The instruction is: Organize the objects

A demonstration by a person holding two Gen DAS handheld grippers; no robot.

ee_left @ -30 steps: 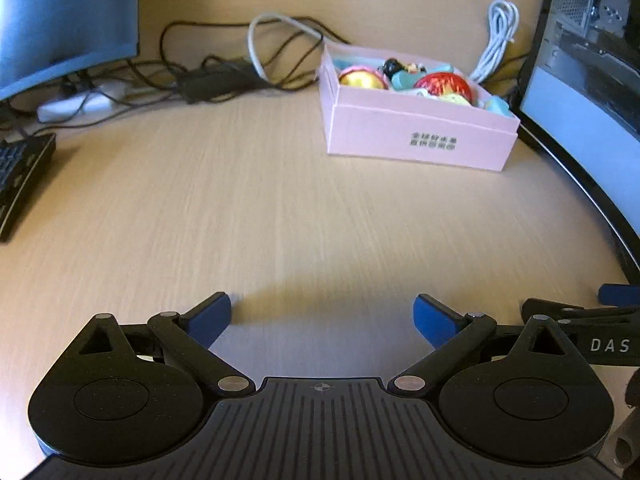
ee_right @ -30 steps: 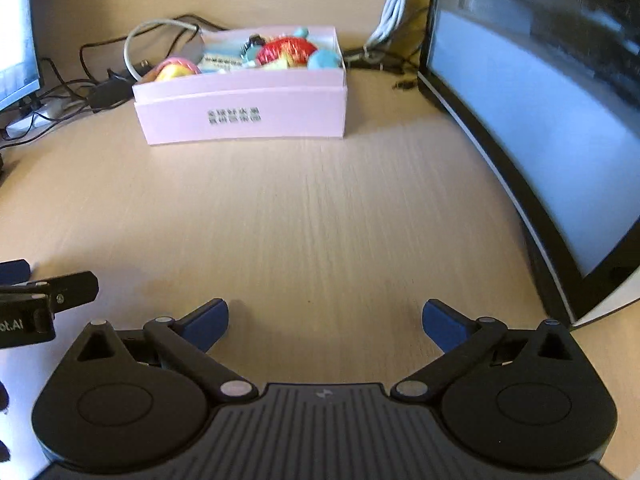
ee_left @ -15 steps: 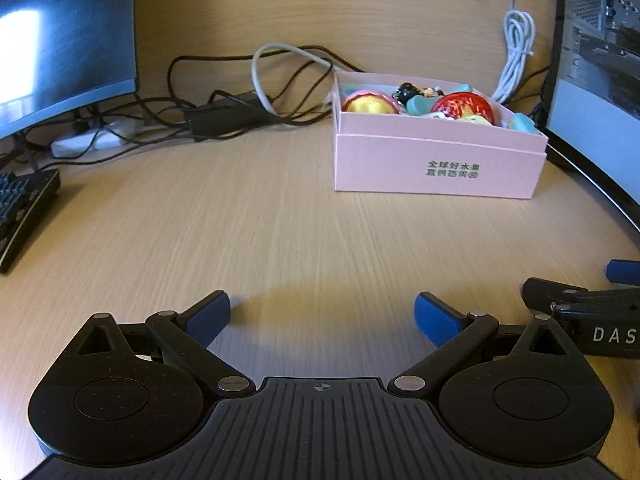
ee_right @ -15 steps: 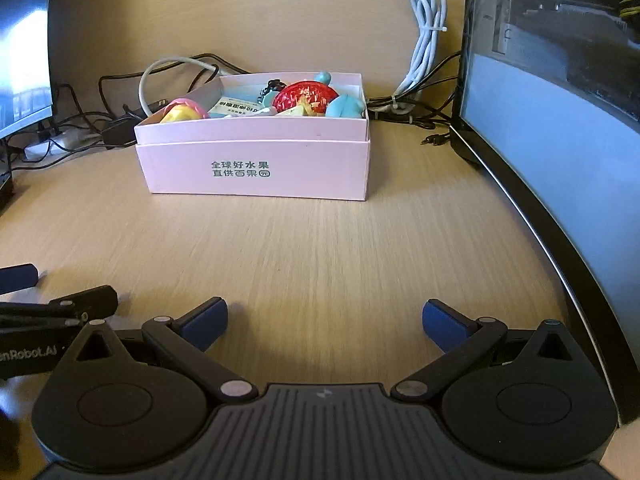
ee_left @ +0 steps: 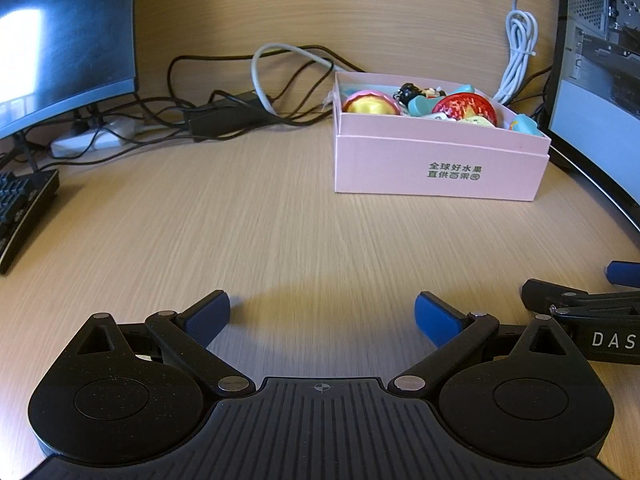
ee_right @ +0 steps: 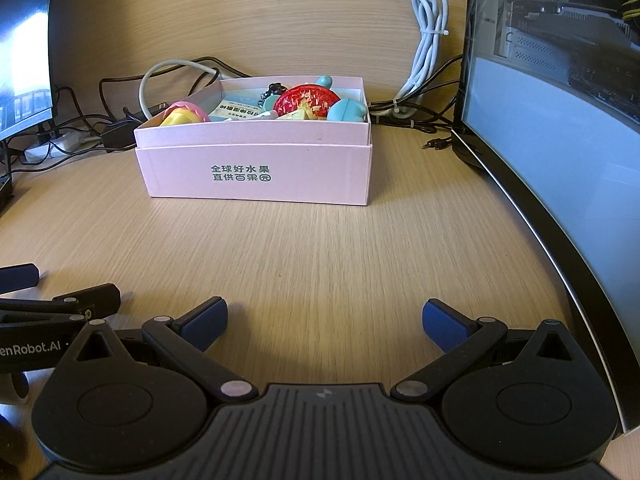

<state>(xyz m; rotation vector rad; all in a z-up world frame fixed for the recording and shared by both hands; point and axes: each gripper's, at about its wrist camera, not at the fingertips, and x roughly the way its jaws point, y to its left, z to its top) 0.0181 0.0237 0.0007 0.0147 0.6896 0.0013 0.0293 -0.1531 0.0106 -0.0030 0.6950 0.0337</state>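
Both grippers, left and right, hover with jaws apart and empty; the pink box of toys lies ahead on the counter, straighter before the right one's jaws, long side facing.

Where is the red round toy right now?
The red round toy lies inside the pink box toward its back right, beside a teal toy; in the left wrist view it sits right of the gold ball.

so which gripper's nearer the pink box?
Right, marginally. The right gripper faces the pink box almost straight ahead; the left gripper has it ahead and off to its right. Both open, empty.
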